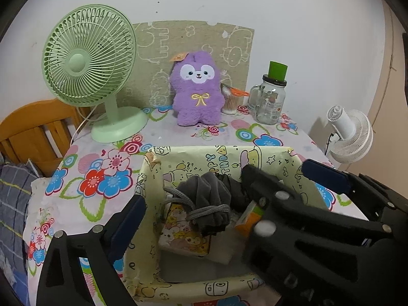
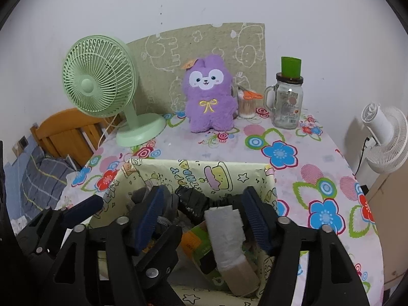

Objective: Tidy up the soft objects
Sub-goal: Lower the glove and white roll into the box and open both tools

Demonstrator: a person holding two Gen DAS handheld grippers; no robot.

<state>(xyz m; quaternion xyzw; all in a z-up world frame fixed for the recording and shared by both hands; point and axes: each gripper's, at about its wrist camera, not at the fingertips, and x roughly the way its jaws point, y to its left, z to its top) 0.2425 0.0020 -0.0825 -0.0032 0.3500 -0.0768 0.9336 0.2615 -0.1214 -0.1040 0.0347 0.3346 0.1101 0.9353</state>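
A pale yellow cartoon-print box stands at the near edge of the flowered table. In it lie a grey cloth bundle with a cord, a black crumpled piece and a white rolled cloth. My left gripper spans the box, open, with the grey bundle lying loose between its fingers. My right gripper is open over the box; the white roll lies between its fingers, close to the right pad and well clear of the left one. A purple plush toy sits upright at the back.
A green desk fan stands back left. A glass jar mug with a green cup and a swab holder with orange scissors stand back right. A white fan is beyond the right edge, a wooden frame to the left.
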